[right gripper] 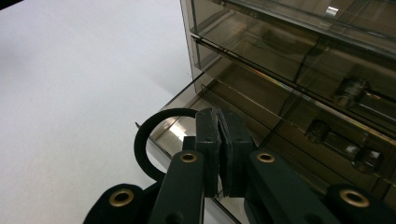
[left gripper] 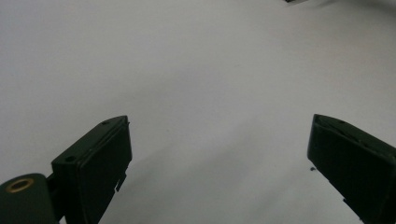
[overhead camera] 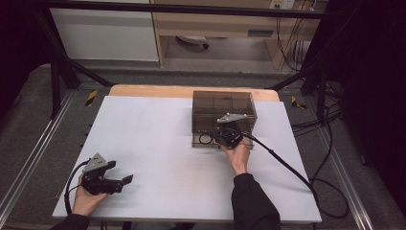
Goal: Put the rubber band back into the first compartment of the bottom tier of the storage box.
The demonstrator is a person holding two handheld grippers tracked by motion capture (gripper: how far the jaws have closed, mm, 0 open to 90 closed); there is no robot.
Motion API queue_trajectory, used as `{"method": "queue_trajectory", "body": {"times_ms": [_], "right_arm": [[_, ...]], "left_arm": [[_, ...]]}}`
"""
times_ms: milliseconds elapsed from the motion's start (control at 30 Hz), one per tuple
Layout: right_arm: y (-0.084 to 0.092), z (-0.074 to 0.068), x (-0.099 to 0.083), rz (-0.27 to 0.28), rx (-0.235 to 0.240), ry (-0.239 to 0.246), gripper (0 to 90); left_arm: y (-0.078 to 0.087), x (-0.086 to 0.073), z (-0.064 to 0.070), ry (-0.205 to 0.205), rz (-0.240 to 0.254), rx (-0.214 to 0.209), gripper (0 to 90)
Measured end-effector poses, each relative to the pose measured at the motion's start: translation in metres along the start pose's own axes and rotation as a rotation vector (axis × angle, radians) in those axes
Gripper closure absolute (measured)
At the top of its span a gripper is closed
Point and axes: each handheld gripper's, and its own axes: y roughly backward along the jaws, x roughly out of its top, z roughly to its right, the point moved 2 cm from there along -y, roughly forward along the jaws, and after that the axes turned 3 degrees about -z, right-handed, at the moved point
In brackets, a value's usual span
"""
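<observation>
Right now I've got the black ring pinched flat in my right gripper, jaws clamped tight on it, hovering over the pulled-out bottom drawer of the smoky drawer box near the table's far right edge. Looks like the drop-off step: next I'd lower it past the drawer's front lip and let go. Tight there, with the upper drawers overhanging. My left gripper sits wide and empty by the near left corner, loads of room.
</observation>
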Motion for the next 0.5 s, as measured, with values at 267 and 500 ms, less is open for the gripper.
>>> {"method": "queue_trajectory", "body": {"times_ms": [267,500], "right_arm": [[-0.009,0.001,0.003,0.000,-0.008,-0.002,87.8],[-0.015,0.005,0.003,-0.008,-0.022,-0.011,87.7]], "left_arm": [[0.000,0.000,0.000,0.000,0.001,0.000,6.0],[0.000,0.000,0.000,0.000,0.000,-0.001,6.0]]}}
